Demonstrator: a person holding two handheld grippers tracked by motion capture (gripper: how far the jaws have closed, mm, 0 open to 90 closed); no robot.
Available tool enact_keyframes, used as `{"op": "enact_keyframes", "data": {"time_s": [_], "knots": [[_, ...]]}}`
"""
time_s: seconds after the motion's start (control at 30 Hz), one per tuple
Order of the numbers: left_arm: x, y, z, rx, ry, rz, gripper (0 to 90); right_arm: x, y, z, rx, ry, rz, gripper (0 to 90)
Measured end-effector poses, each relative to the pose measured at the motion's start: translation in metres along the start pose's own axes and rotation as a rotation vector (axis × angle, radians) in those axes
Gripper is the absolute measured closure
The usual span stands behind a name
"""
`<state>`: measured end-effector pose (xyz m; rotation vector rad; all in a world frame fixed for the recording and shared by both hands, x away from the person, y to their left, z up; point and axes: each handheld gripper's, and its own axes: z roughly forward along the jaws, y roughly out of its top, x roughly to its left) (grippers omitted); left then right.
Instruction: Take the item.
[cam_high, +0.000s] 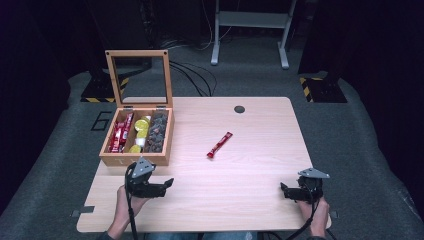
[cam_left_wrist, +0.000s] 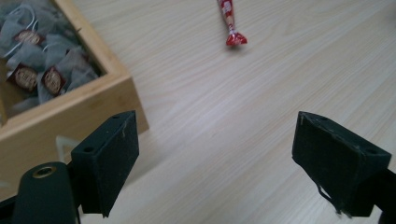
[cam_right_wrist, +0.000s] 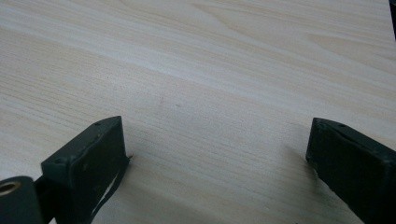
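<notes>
A: From the high view, what is on the table (cam_high: 250, 200)?

B: One wooden box (cam_high: 135, 157) at the left edge, its glass lid (cam_high: 140, 77) standing upright, likely so the three compartments stay reachable. The left one holds red sachets, the middle one yellow capsules, the right one tea bags; I cannot count them. One red sachet (cam_high: 220, 144) lies alone mid-table, well apart from the box, so I judge it the thing to be put away.

A: And the grippers?

B: Two. The left gripper (cam_high: 167, 184) sits just before the box, pointing toward the sachet. The right gripper (cam_high: 283, 189) rests near the table's right front corner, probably waiting.

A: The left gripper view?

B: Its jaws stand wide apart with nothing between them. The box corner (cam_left_wrist: 93, 107) is at the left, with tea bags (cam_left_wrist: 42, 70) inside, and the sachet's crimped end (cam_left_wrist: 232, 28) lies ahead, not yet reached.

A: The right gripper view?

B: Jaws apart too, with bare wood (cam_right_wrist: 210, 93) between them.
</notes>
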<state>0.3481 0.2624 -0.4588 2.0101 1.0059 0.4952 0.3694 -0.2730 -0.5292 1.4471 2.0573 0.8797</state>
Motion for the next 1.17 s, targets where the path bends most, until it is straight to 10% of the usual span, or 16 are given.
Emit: {"op": "enact_keyframes", "data": {"time_s": [0.77,1.17], "knots": [[0.036,-0.087,-0.006,0.099,0.145,-0.132,14.7,0.001,0.0,0.0,-0.005,-0.006,0.002,4.2],[0.047,-0.09,-0.003,0.107,0.199,-0.141,13.8,-0.001,0.0,0.001,0.01,0.012,0.014,3.9]]}}
